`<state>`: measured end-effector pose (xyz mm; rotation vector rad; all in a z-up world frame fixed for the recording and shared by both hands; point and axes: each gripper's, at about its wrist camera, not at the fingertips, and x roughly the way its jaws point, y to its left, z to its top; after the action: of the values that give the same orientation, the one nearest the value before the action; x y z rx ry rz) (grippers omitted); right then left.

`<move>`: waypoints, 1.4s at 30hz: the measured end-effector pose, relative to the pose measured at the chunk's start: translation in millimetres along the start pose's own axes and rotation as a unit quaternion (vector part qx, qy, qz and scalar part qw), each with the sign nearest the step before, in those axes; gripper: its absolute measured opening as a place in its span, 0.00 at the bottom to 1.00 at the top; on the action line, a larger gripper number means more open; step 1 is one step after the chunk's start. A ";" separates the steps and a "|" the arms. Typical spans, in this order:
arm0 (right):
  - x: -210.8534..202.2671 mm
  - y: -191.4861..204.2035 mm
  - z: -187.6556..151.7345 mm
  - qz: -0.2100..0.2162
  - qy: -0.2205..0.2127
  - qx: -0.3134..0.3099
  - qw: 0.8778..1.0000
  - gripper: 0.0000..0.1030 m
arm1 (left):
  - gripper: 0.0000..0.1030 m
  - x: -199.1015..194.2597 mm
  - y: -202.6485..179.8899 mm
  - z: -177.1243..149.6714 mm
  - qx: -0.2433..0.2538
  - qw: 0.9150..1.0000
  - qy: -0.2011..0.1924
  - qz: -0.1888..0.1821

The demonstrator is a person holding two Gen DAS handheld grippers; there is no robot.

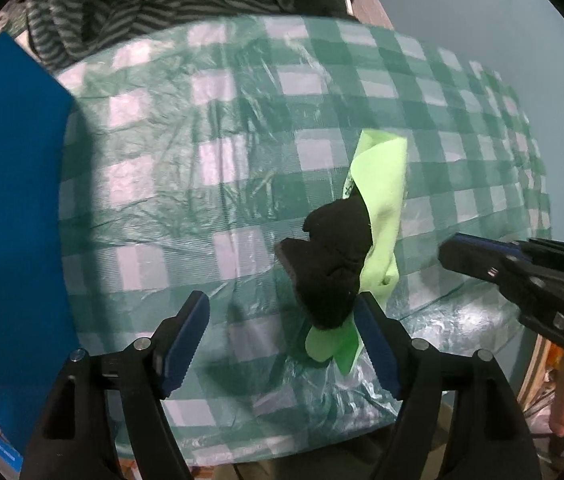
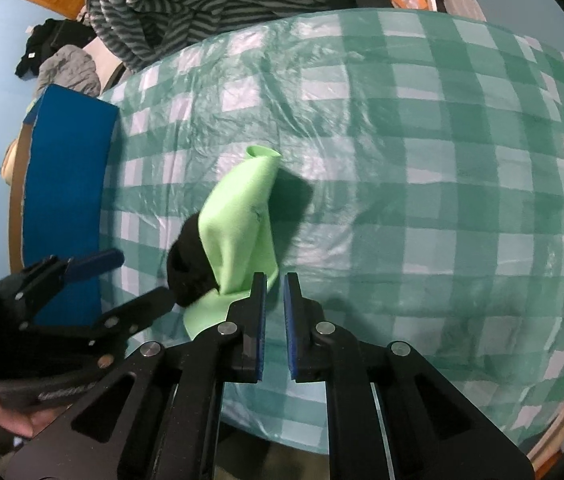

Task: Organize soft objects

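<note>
Hanging over the table, the left tongs stand spread, their right finger touching the green cloth with its black cloth at 1 o'clock. The right tongs are pressed together, empty, just beside the cloths. A blue box sits at 9 o'clock, striped fabric farthest.

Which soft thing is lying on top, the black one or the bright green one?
The black sock is on top. In the left wrist view it lies across the lime-green cloth, whose ends stick out above and below it on the checkered tablecloth.
</note>
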<state>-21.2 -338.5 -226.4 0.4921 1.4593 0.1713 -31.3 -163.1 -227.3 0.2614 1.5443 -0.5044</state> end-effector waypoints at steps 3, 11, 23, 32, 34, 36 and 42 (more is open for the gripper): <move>-1.5 -4.0 -4.7 0.002 0.004 0.004 1.000 0.09 | 0.74 9.6 -4.3 4.2 0.003 1.000 0.009 0.004; -2.6 -6.0 -11.7 0.008 0.008 0.004 1.000 0.18 | 0.47 22.8 -14.4 16.4 -0.001 1.000 0.005 -0.021; 1.2 9.4 -9.2 0.007 0.009 -0.011 1.000 0.38 | 0.20 11.9 3.7 0.2 -0.027 0.999 -0.010 -0.020; 20.3 32.2 -2.9 -0.006 0.013 -0.027 1.000 0.57 | 0.20 3.1 47.7 -15.8 -0.058 0.998 -0.015 0.001; 26.5 36.4 -1.0 -0.013 0.016 -0.029 0.999 0.58 | 0.20 3.1 59.9 -18.3 -0.062 0.998 -0.014 0.004; 32.1 40.1 0.6 -0.020 0.019 -0.031 0.999 0.58 | 0.20 3.7 65.2 -20.1 -0.065 0.998 -0.012 0.007; 46.2 51.4 2.2 -0.039 0.024 -0.044 0.998 0.58 | 0.40 7.8 71.3 -20.4 -0.076 0.997 -0.009 0.004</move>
<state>-4.1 -274.6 -246.7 0.3609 1.5091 0.1856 -16.5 -92.5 -246.3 0.1469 1.5548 -0.3797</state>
